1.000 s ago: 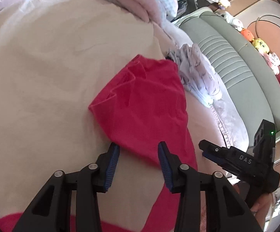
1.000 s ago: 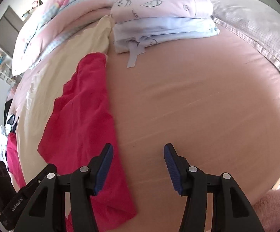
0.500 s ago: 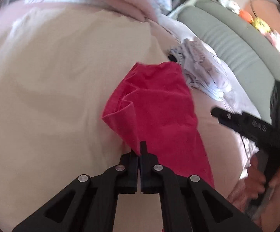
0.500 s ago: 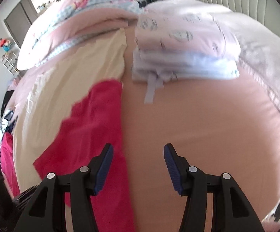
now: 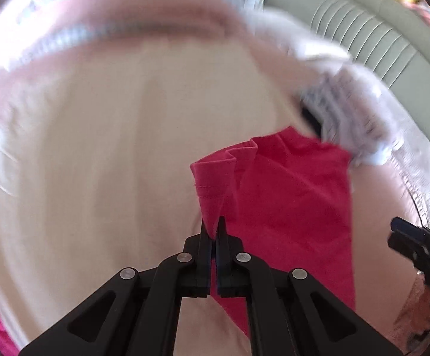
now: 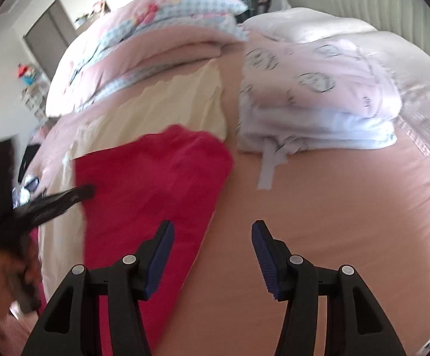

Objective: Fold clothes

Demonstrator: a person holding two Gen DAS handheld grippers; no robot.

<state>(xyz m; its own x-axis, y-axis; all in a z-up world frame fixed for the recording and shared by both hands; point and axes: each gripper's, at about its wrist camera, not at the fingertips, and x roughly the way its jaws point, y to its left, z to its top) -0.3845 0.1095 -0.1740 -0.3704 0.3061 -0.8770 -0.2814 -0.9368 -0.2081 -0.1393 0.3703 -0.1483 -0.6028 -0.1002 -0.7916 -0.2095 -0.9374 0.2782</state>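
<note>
A red garment (image 5: 292, 204) lies on the bed, partly over a cream cloth (image 5: 111, 163). My left gripper (image 5: 213, 228) is shut on the red garment's hemmed left edge, and that edge is lifted into a fold. In the right wrist view the same red garment (image 6: 155, 184) spreads left of centre, with the left gripper (image 6: 87, 191) blurred at its left edge. My right gripper (image 6: 212, 231) hangs open above the pink sheet (image 6: 318, 207), its left finger over the garment's right border, nothing between its fingers.
A stack of folded pale clothes (image 6: 318, 103) sits at the back right of the bed, a strap hanging from it. Pink and checked bedding (image 6: 155, 38) is piled behind. A grey-green padded headboard (image 5: 378, 47) runs along the far side. A hand (image 5: 419, 308) holds the right gripper.
My left gripper went from open to shut on the red garment's edge, then pulled it up and across, folding the cloth over. My right gripper stayed open and shifted slightly.
</note>
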